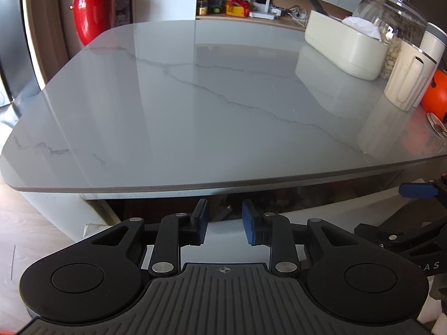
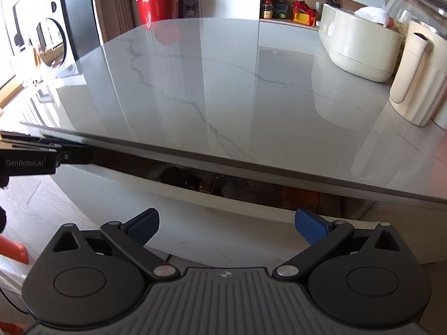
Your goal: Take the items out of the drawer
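Nearest the cameras, both grippers are hovering in front of a marble-topped table, just below its front edge. The left gripper (image 1: pixel 225 220) is holding its blue pads a narrow gap apart with nothing between them, and the right gripper (image 2: pixel 226 227) is standing with its jaws spread wide, also empty. Just beyond the fingers, the drawer (image 2: pixel 237 198) is sitting under the tabletop (image 1: pixel 195 97), pulled out only a little, so a dark slot is showing between its pale front panel and the table's edge. Its long axis is running side to side along the table's front, and its front is facing the grippers. Items (image 2: pixel 190 180) inside are lying in shadow: dark shapes and something orange-brown, too dim to name. The overhanging slab is covering most of the opening from above.

Farther back, the polished surface is lying bare across its middle and left. Along its right side a cream oblong container (image 1: pixel 346 47) is standing with white paper in it, beside a ribbed cream jug (image 1: pixel 405 81), a clear domed jar (image 1: pixel 391 14) and an orange round object (image 1: pixel 435 92). Behind the table a red bin (image 1: pixel 92 16) is standing at the left, and a shelf (image 1: pixel 245 5) of small clutter is running along the far wall
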